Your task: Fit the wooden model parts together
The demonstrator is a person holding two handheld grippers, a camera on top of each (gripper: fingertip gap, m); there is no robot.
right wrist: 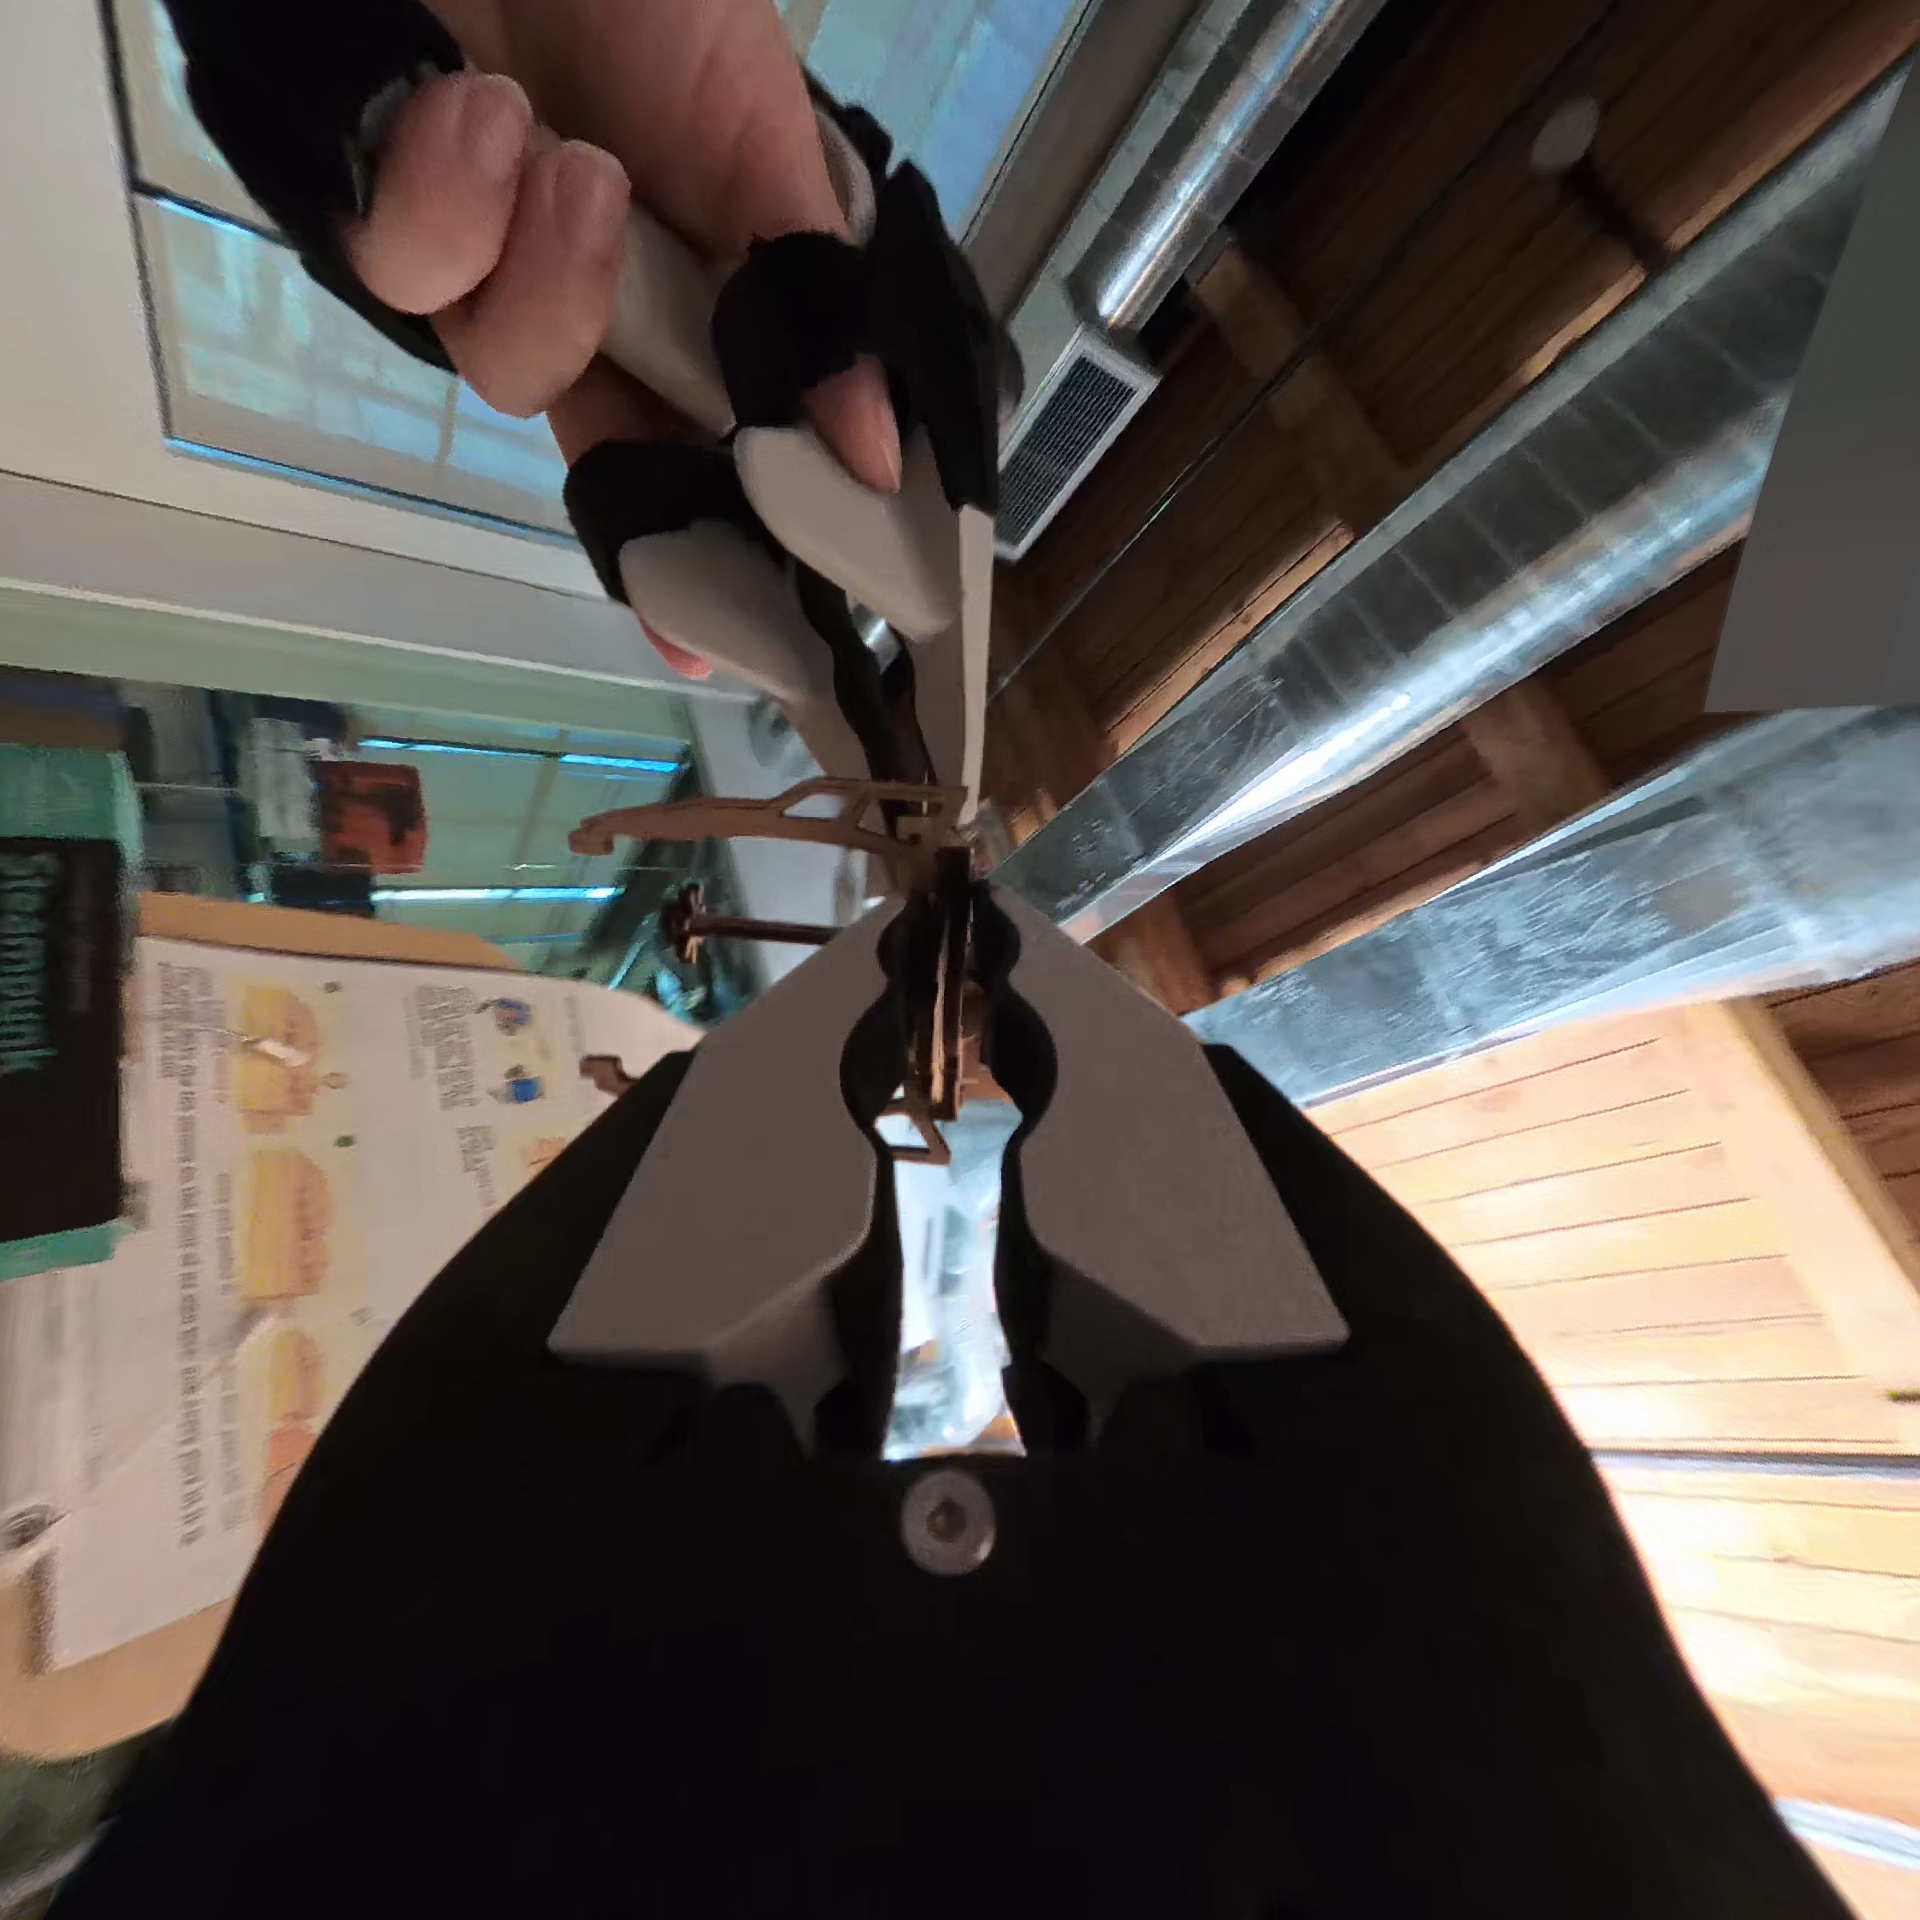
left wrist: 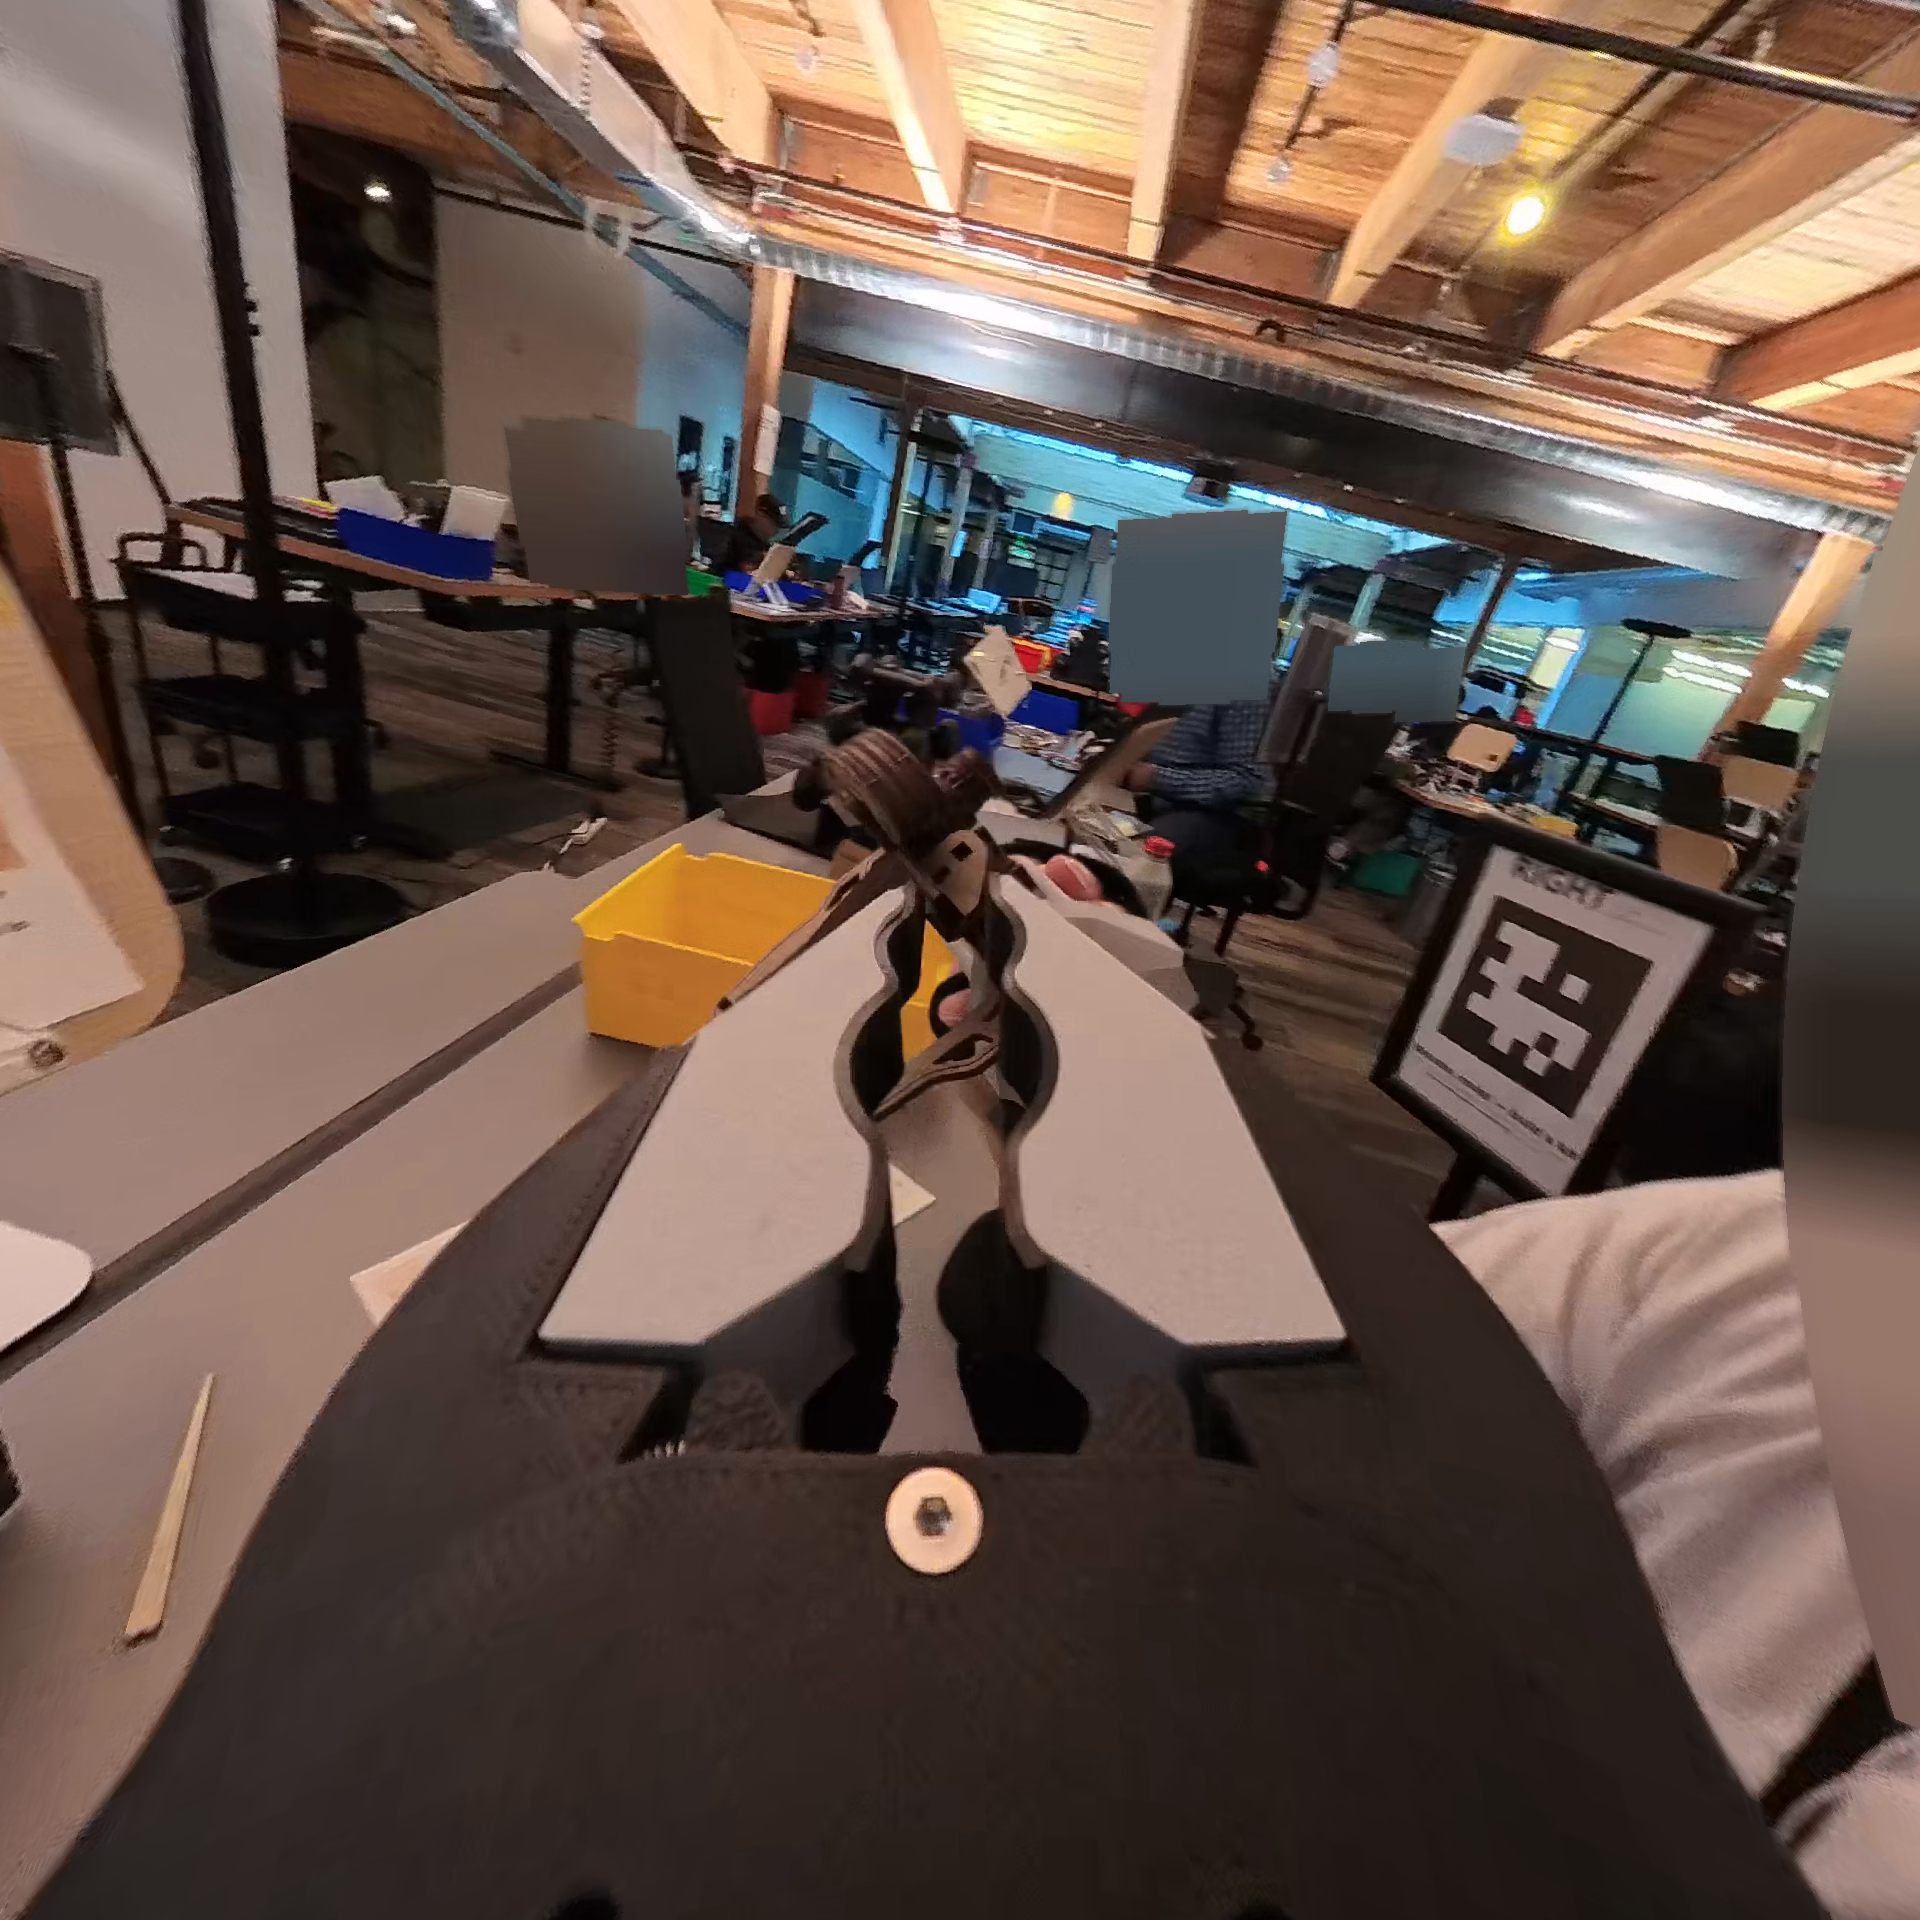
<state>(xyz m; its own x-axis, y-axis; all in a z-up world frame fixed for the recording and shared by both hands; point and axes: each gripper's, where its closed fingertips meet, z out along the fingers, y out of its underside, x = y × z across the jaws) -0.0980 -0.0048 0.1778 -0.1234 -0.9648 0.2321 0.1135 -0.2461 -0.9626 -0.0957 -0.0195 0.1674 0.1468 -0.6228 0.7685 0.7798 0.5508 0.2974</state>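
Wooden model (left wrist: 940, 894), a dark brown laser-cut assembly with gear-like wheels at its top and thin lattice arms, is held up in the air above the grey table (left wrist: 312, 1060), pinched from both sides. Much of it looks already joined, since wheels, struts and a long bracket arm (right wrist: 727, 816) hang together as one piece; how many parts remain loose I cannot tell, though a pale wooden stick (left wrist: 171, 1507) lies on the table, well apart from the model. In the left wrist view, the left gripper (left wrist: 948, 940) is closed narrow on the lower stem of the model. The right gripper (right wrist: 940, 935), seen in its own view, is likewise clamped narrow on a stack of flat wooden plates (right wrist: 945, 1018), meeting the other gripper nearly tip to tip. Open room is good overhead and to the sides. Below, the yellow bin (left wrist: 686, 940) sits near the model, and the thin arm and a small cog on its pin (right wrist: 691, 920) jut out, likely to snag or snap.
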